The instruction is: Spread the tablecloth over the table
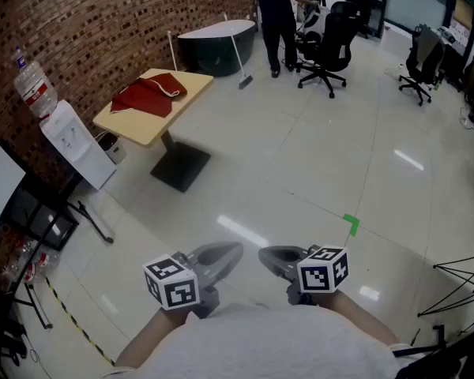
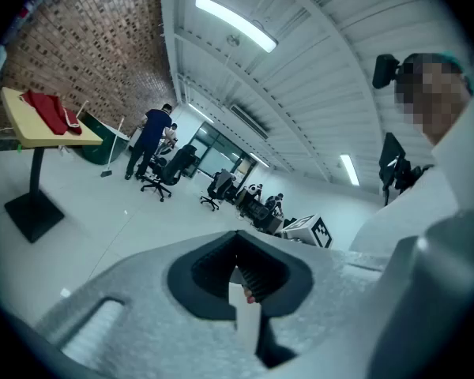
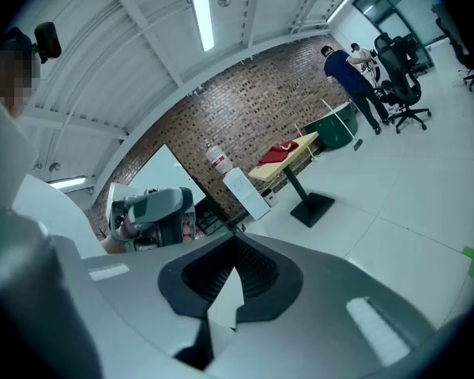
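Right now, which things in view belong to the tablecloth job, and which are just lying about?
Job: red cloth, table, left gripper and right gripper, both shut and empty.
Lying about: water dispenser, broom, chair, green tape.

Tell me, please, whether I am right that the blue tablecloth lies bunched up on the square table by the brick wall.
Not quite: the tablecloth is red, not blue. The rest holds: it lies bunched up on the square table by the brick wall, as the head view shows.
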`<act>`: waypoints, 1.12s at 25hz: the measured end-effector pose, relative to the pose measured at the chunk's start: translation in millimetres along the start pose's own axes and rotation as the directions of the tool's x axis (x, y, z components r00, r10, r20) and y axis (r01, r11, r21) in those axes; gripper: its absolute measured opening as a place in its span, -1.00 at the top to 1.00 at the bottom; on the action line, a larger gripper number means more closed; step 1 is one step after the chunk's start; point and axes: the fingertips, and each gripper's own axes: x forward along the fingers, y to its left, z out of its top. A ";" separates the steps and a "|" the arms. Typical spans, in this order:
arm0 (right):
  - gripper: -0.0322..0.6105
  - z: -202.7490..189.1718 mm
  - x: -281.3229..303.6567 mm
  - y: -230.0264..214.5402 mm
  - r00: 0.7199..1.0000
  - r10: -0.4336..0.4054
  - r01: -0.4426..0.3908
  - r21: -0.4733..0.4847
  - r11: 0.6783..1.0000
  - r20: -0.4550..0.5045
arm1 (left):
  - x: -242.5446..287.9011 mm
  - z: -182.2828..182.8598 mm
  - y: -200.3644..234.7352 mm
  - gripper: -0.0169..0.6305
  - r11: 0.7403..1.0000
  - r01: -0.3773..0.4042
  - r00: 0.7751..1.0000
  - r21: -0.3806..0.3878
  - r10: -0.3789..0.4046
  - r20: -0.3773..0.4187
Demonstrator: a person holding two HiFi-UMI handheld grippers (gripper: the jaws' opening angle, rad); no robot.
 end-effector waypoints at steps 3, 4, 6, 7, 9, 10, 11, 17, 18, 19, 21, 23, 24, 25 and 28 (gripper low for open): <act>0.90 4.1 -15.3 -6.5 1.000 0.001 -0.001 -0.012 1.000 0.014 | 23.3 4.8 -10.9 0.94 0.999 0.019 0.999 0.046 -0.018 -0.033; 0.90 4.7 -19.7 -8.9 1.000 0.002 -0.002 -0.014 1.000 0.017 | 29.8 6.0 -12.9 0.94 0.998 0.030 0.999 0.055 -0.027 -0.043; 0.90 6.0 -27.5 -18.0 1.000 -0.007 0.008 -0.012 1.000 0.026 | 41.9 8.2 -13.3 0.94 0.997 0.054 0.997 0.056 -0.051 -0.059; 0.90 7.3 -30.7 -25.1 0.999 -0.019 0.019 -0.005 1.000 0.032 | 48.3 9.1 -11.1 0.94 0.997 0.063 0.996 0.051 -0.059 -0.065; 0.90 11.1 -35.0 -40.6 0.998 -0.044 0.043 0.011 0.999 0.042 | 62.0 11.8 -1.7 0.94 0.996 0.071 0.995 0.045 -0.068 -0.072; 0.90 13.7 -35.6 -47.9 0.998 -0.055 0.054 0.016 0.998 0.043 | 69.3 14.0 5.1 0.94 0.996 0.074 0.995 0.040 -0.071 -0.075; 0.90 17.1 -35.2 -54.9 0.997 -0.066 0.065 0.018 0.998 0.042 | 76.8 16.8 12.8 0.94 0.996 0.078 0.994 0.034 -0.075 -0.079; 0.90 56.3 -20.9 -109.6 0.988 -0.147 0.145 0.035 0.989 0.044 | 127.4 44.7 70.9 0.94 0.990 0.139 0.986 -0.005 -0.138 -0.088; 0.90 66.3 -15.7 -123.2 0.986 -0.160 0.158 0.040 0.987 0.045 | 137.7 53.5 84.1 0.94 0.989 0.148 0.985 -0.004 -0.147 -0.085; 0.90 77.9 -8.6 -137.9 0.984 -0.171 0.169 0.046 0.985 0.047 | 148.1 64.1 99.3 0.94 0.988 0.154 0.985 -0.005 -0.154 -0.082; 0.90 107.8 14.0 -169.5 0.982 -0.184 0.181 0.059 0.982 0.044 | 167.7 90.9 138.2 0.94 0.987 0.161 0.984 -0.003 -0.161 -0.073; 0.90 146.2 49.4 -203.0 0.983 -0.184 0.182 0.059 0.982 0.024 | 182.3 124.7 191.4 0.94 0.989 0.148 0.987 0.000 -0.147 -0.057; 0.90 167.9 70.6 -219.4 0.984 -0.178 0.178 0.054 0.983 0.011 | 186.4 143.1 221.9 0.94 0.991 0.132 0.990 -0.001 -0.132 -0.045; 0.90 190.7 93.0 -234.8 0.985 -0.171 0.171 0.047 0.984 -0.003 | 188.5 161.8 253.6 0.94 0.994 0.111 0.993 -0.005 -0.111 -0.031; 0.90 260.3 160.6 -270.9 0.990 -0.138 0.139 0.022 0.990 -0.042 | 185.8 216.6 344.9 0.94 0.999 0.030 1.000 -0.026 -0.029 0.008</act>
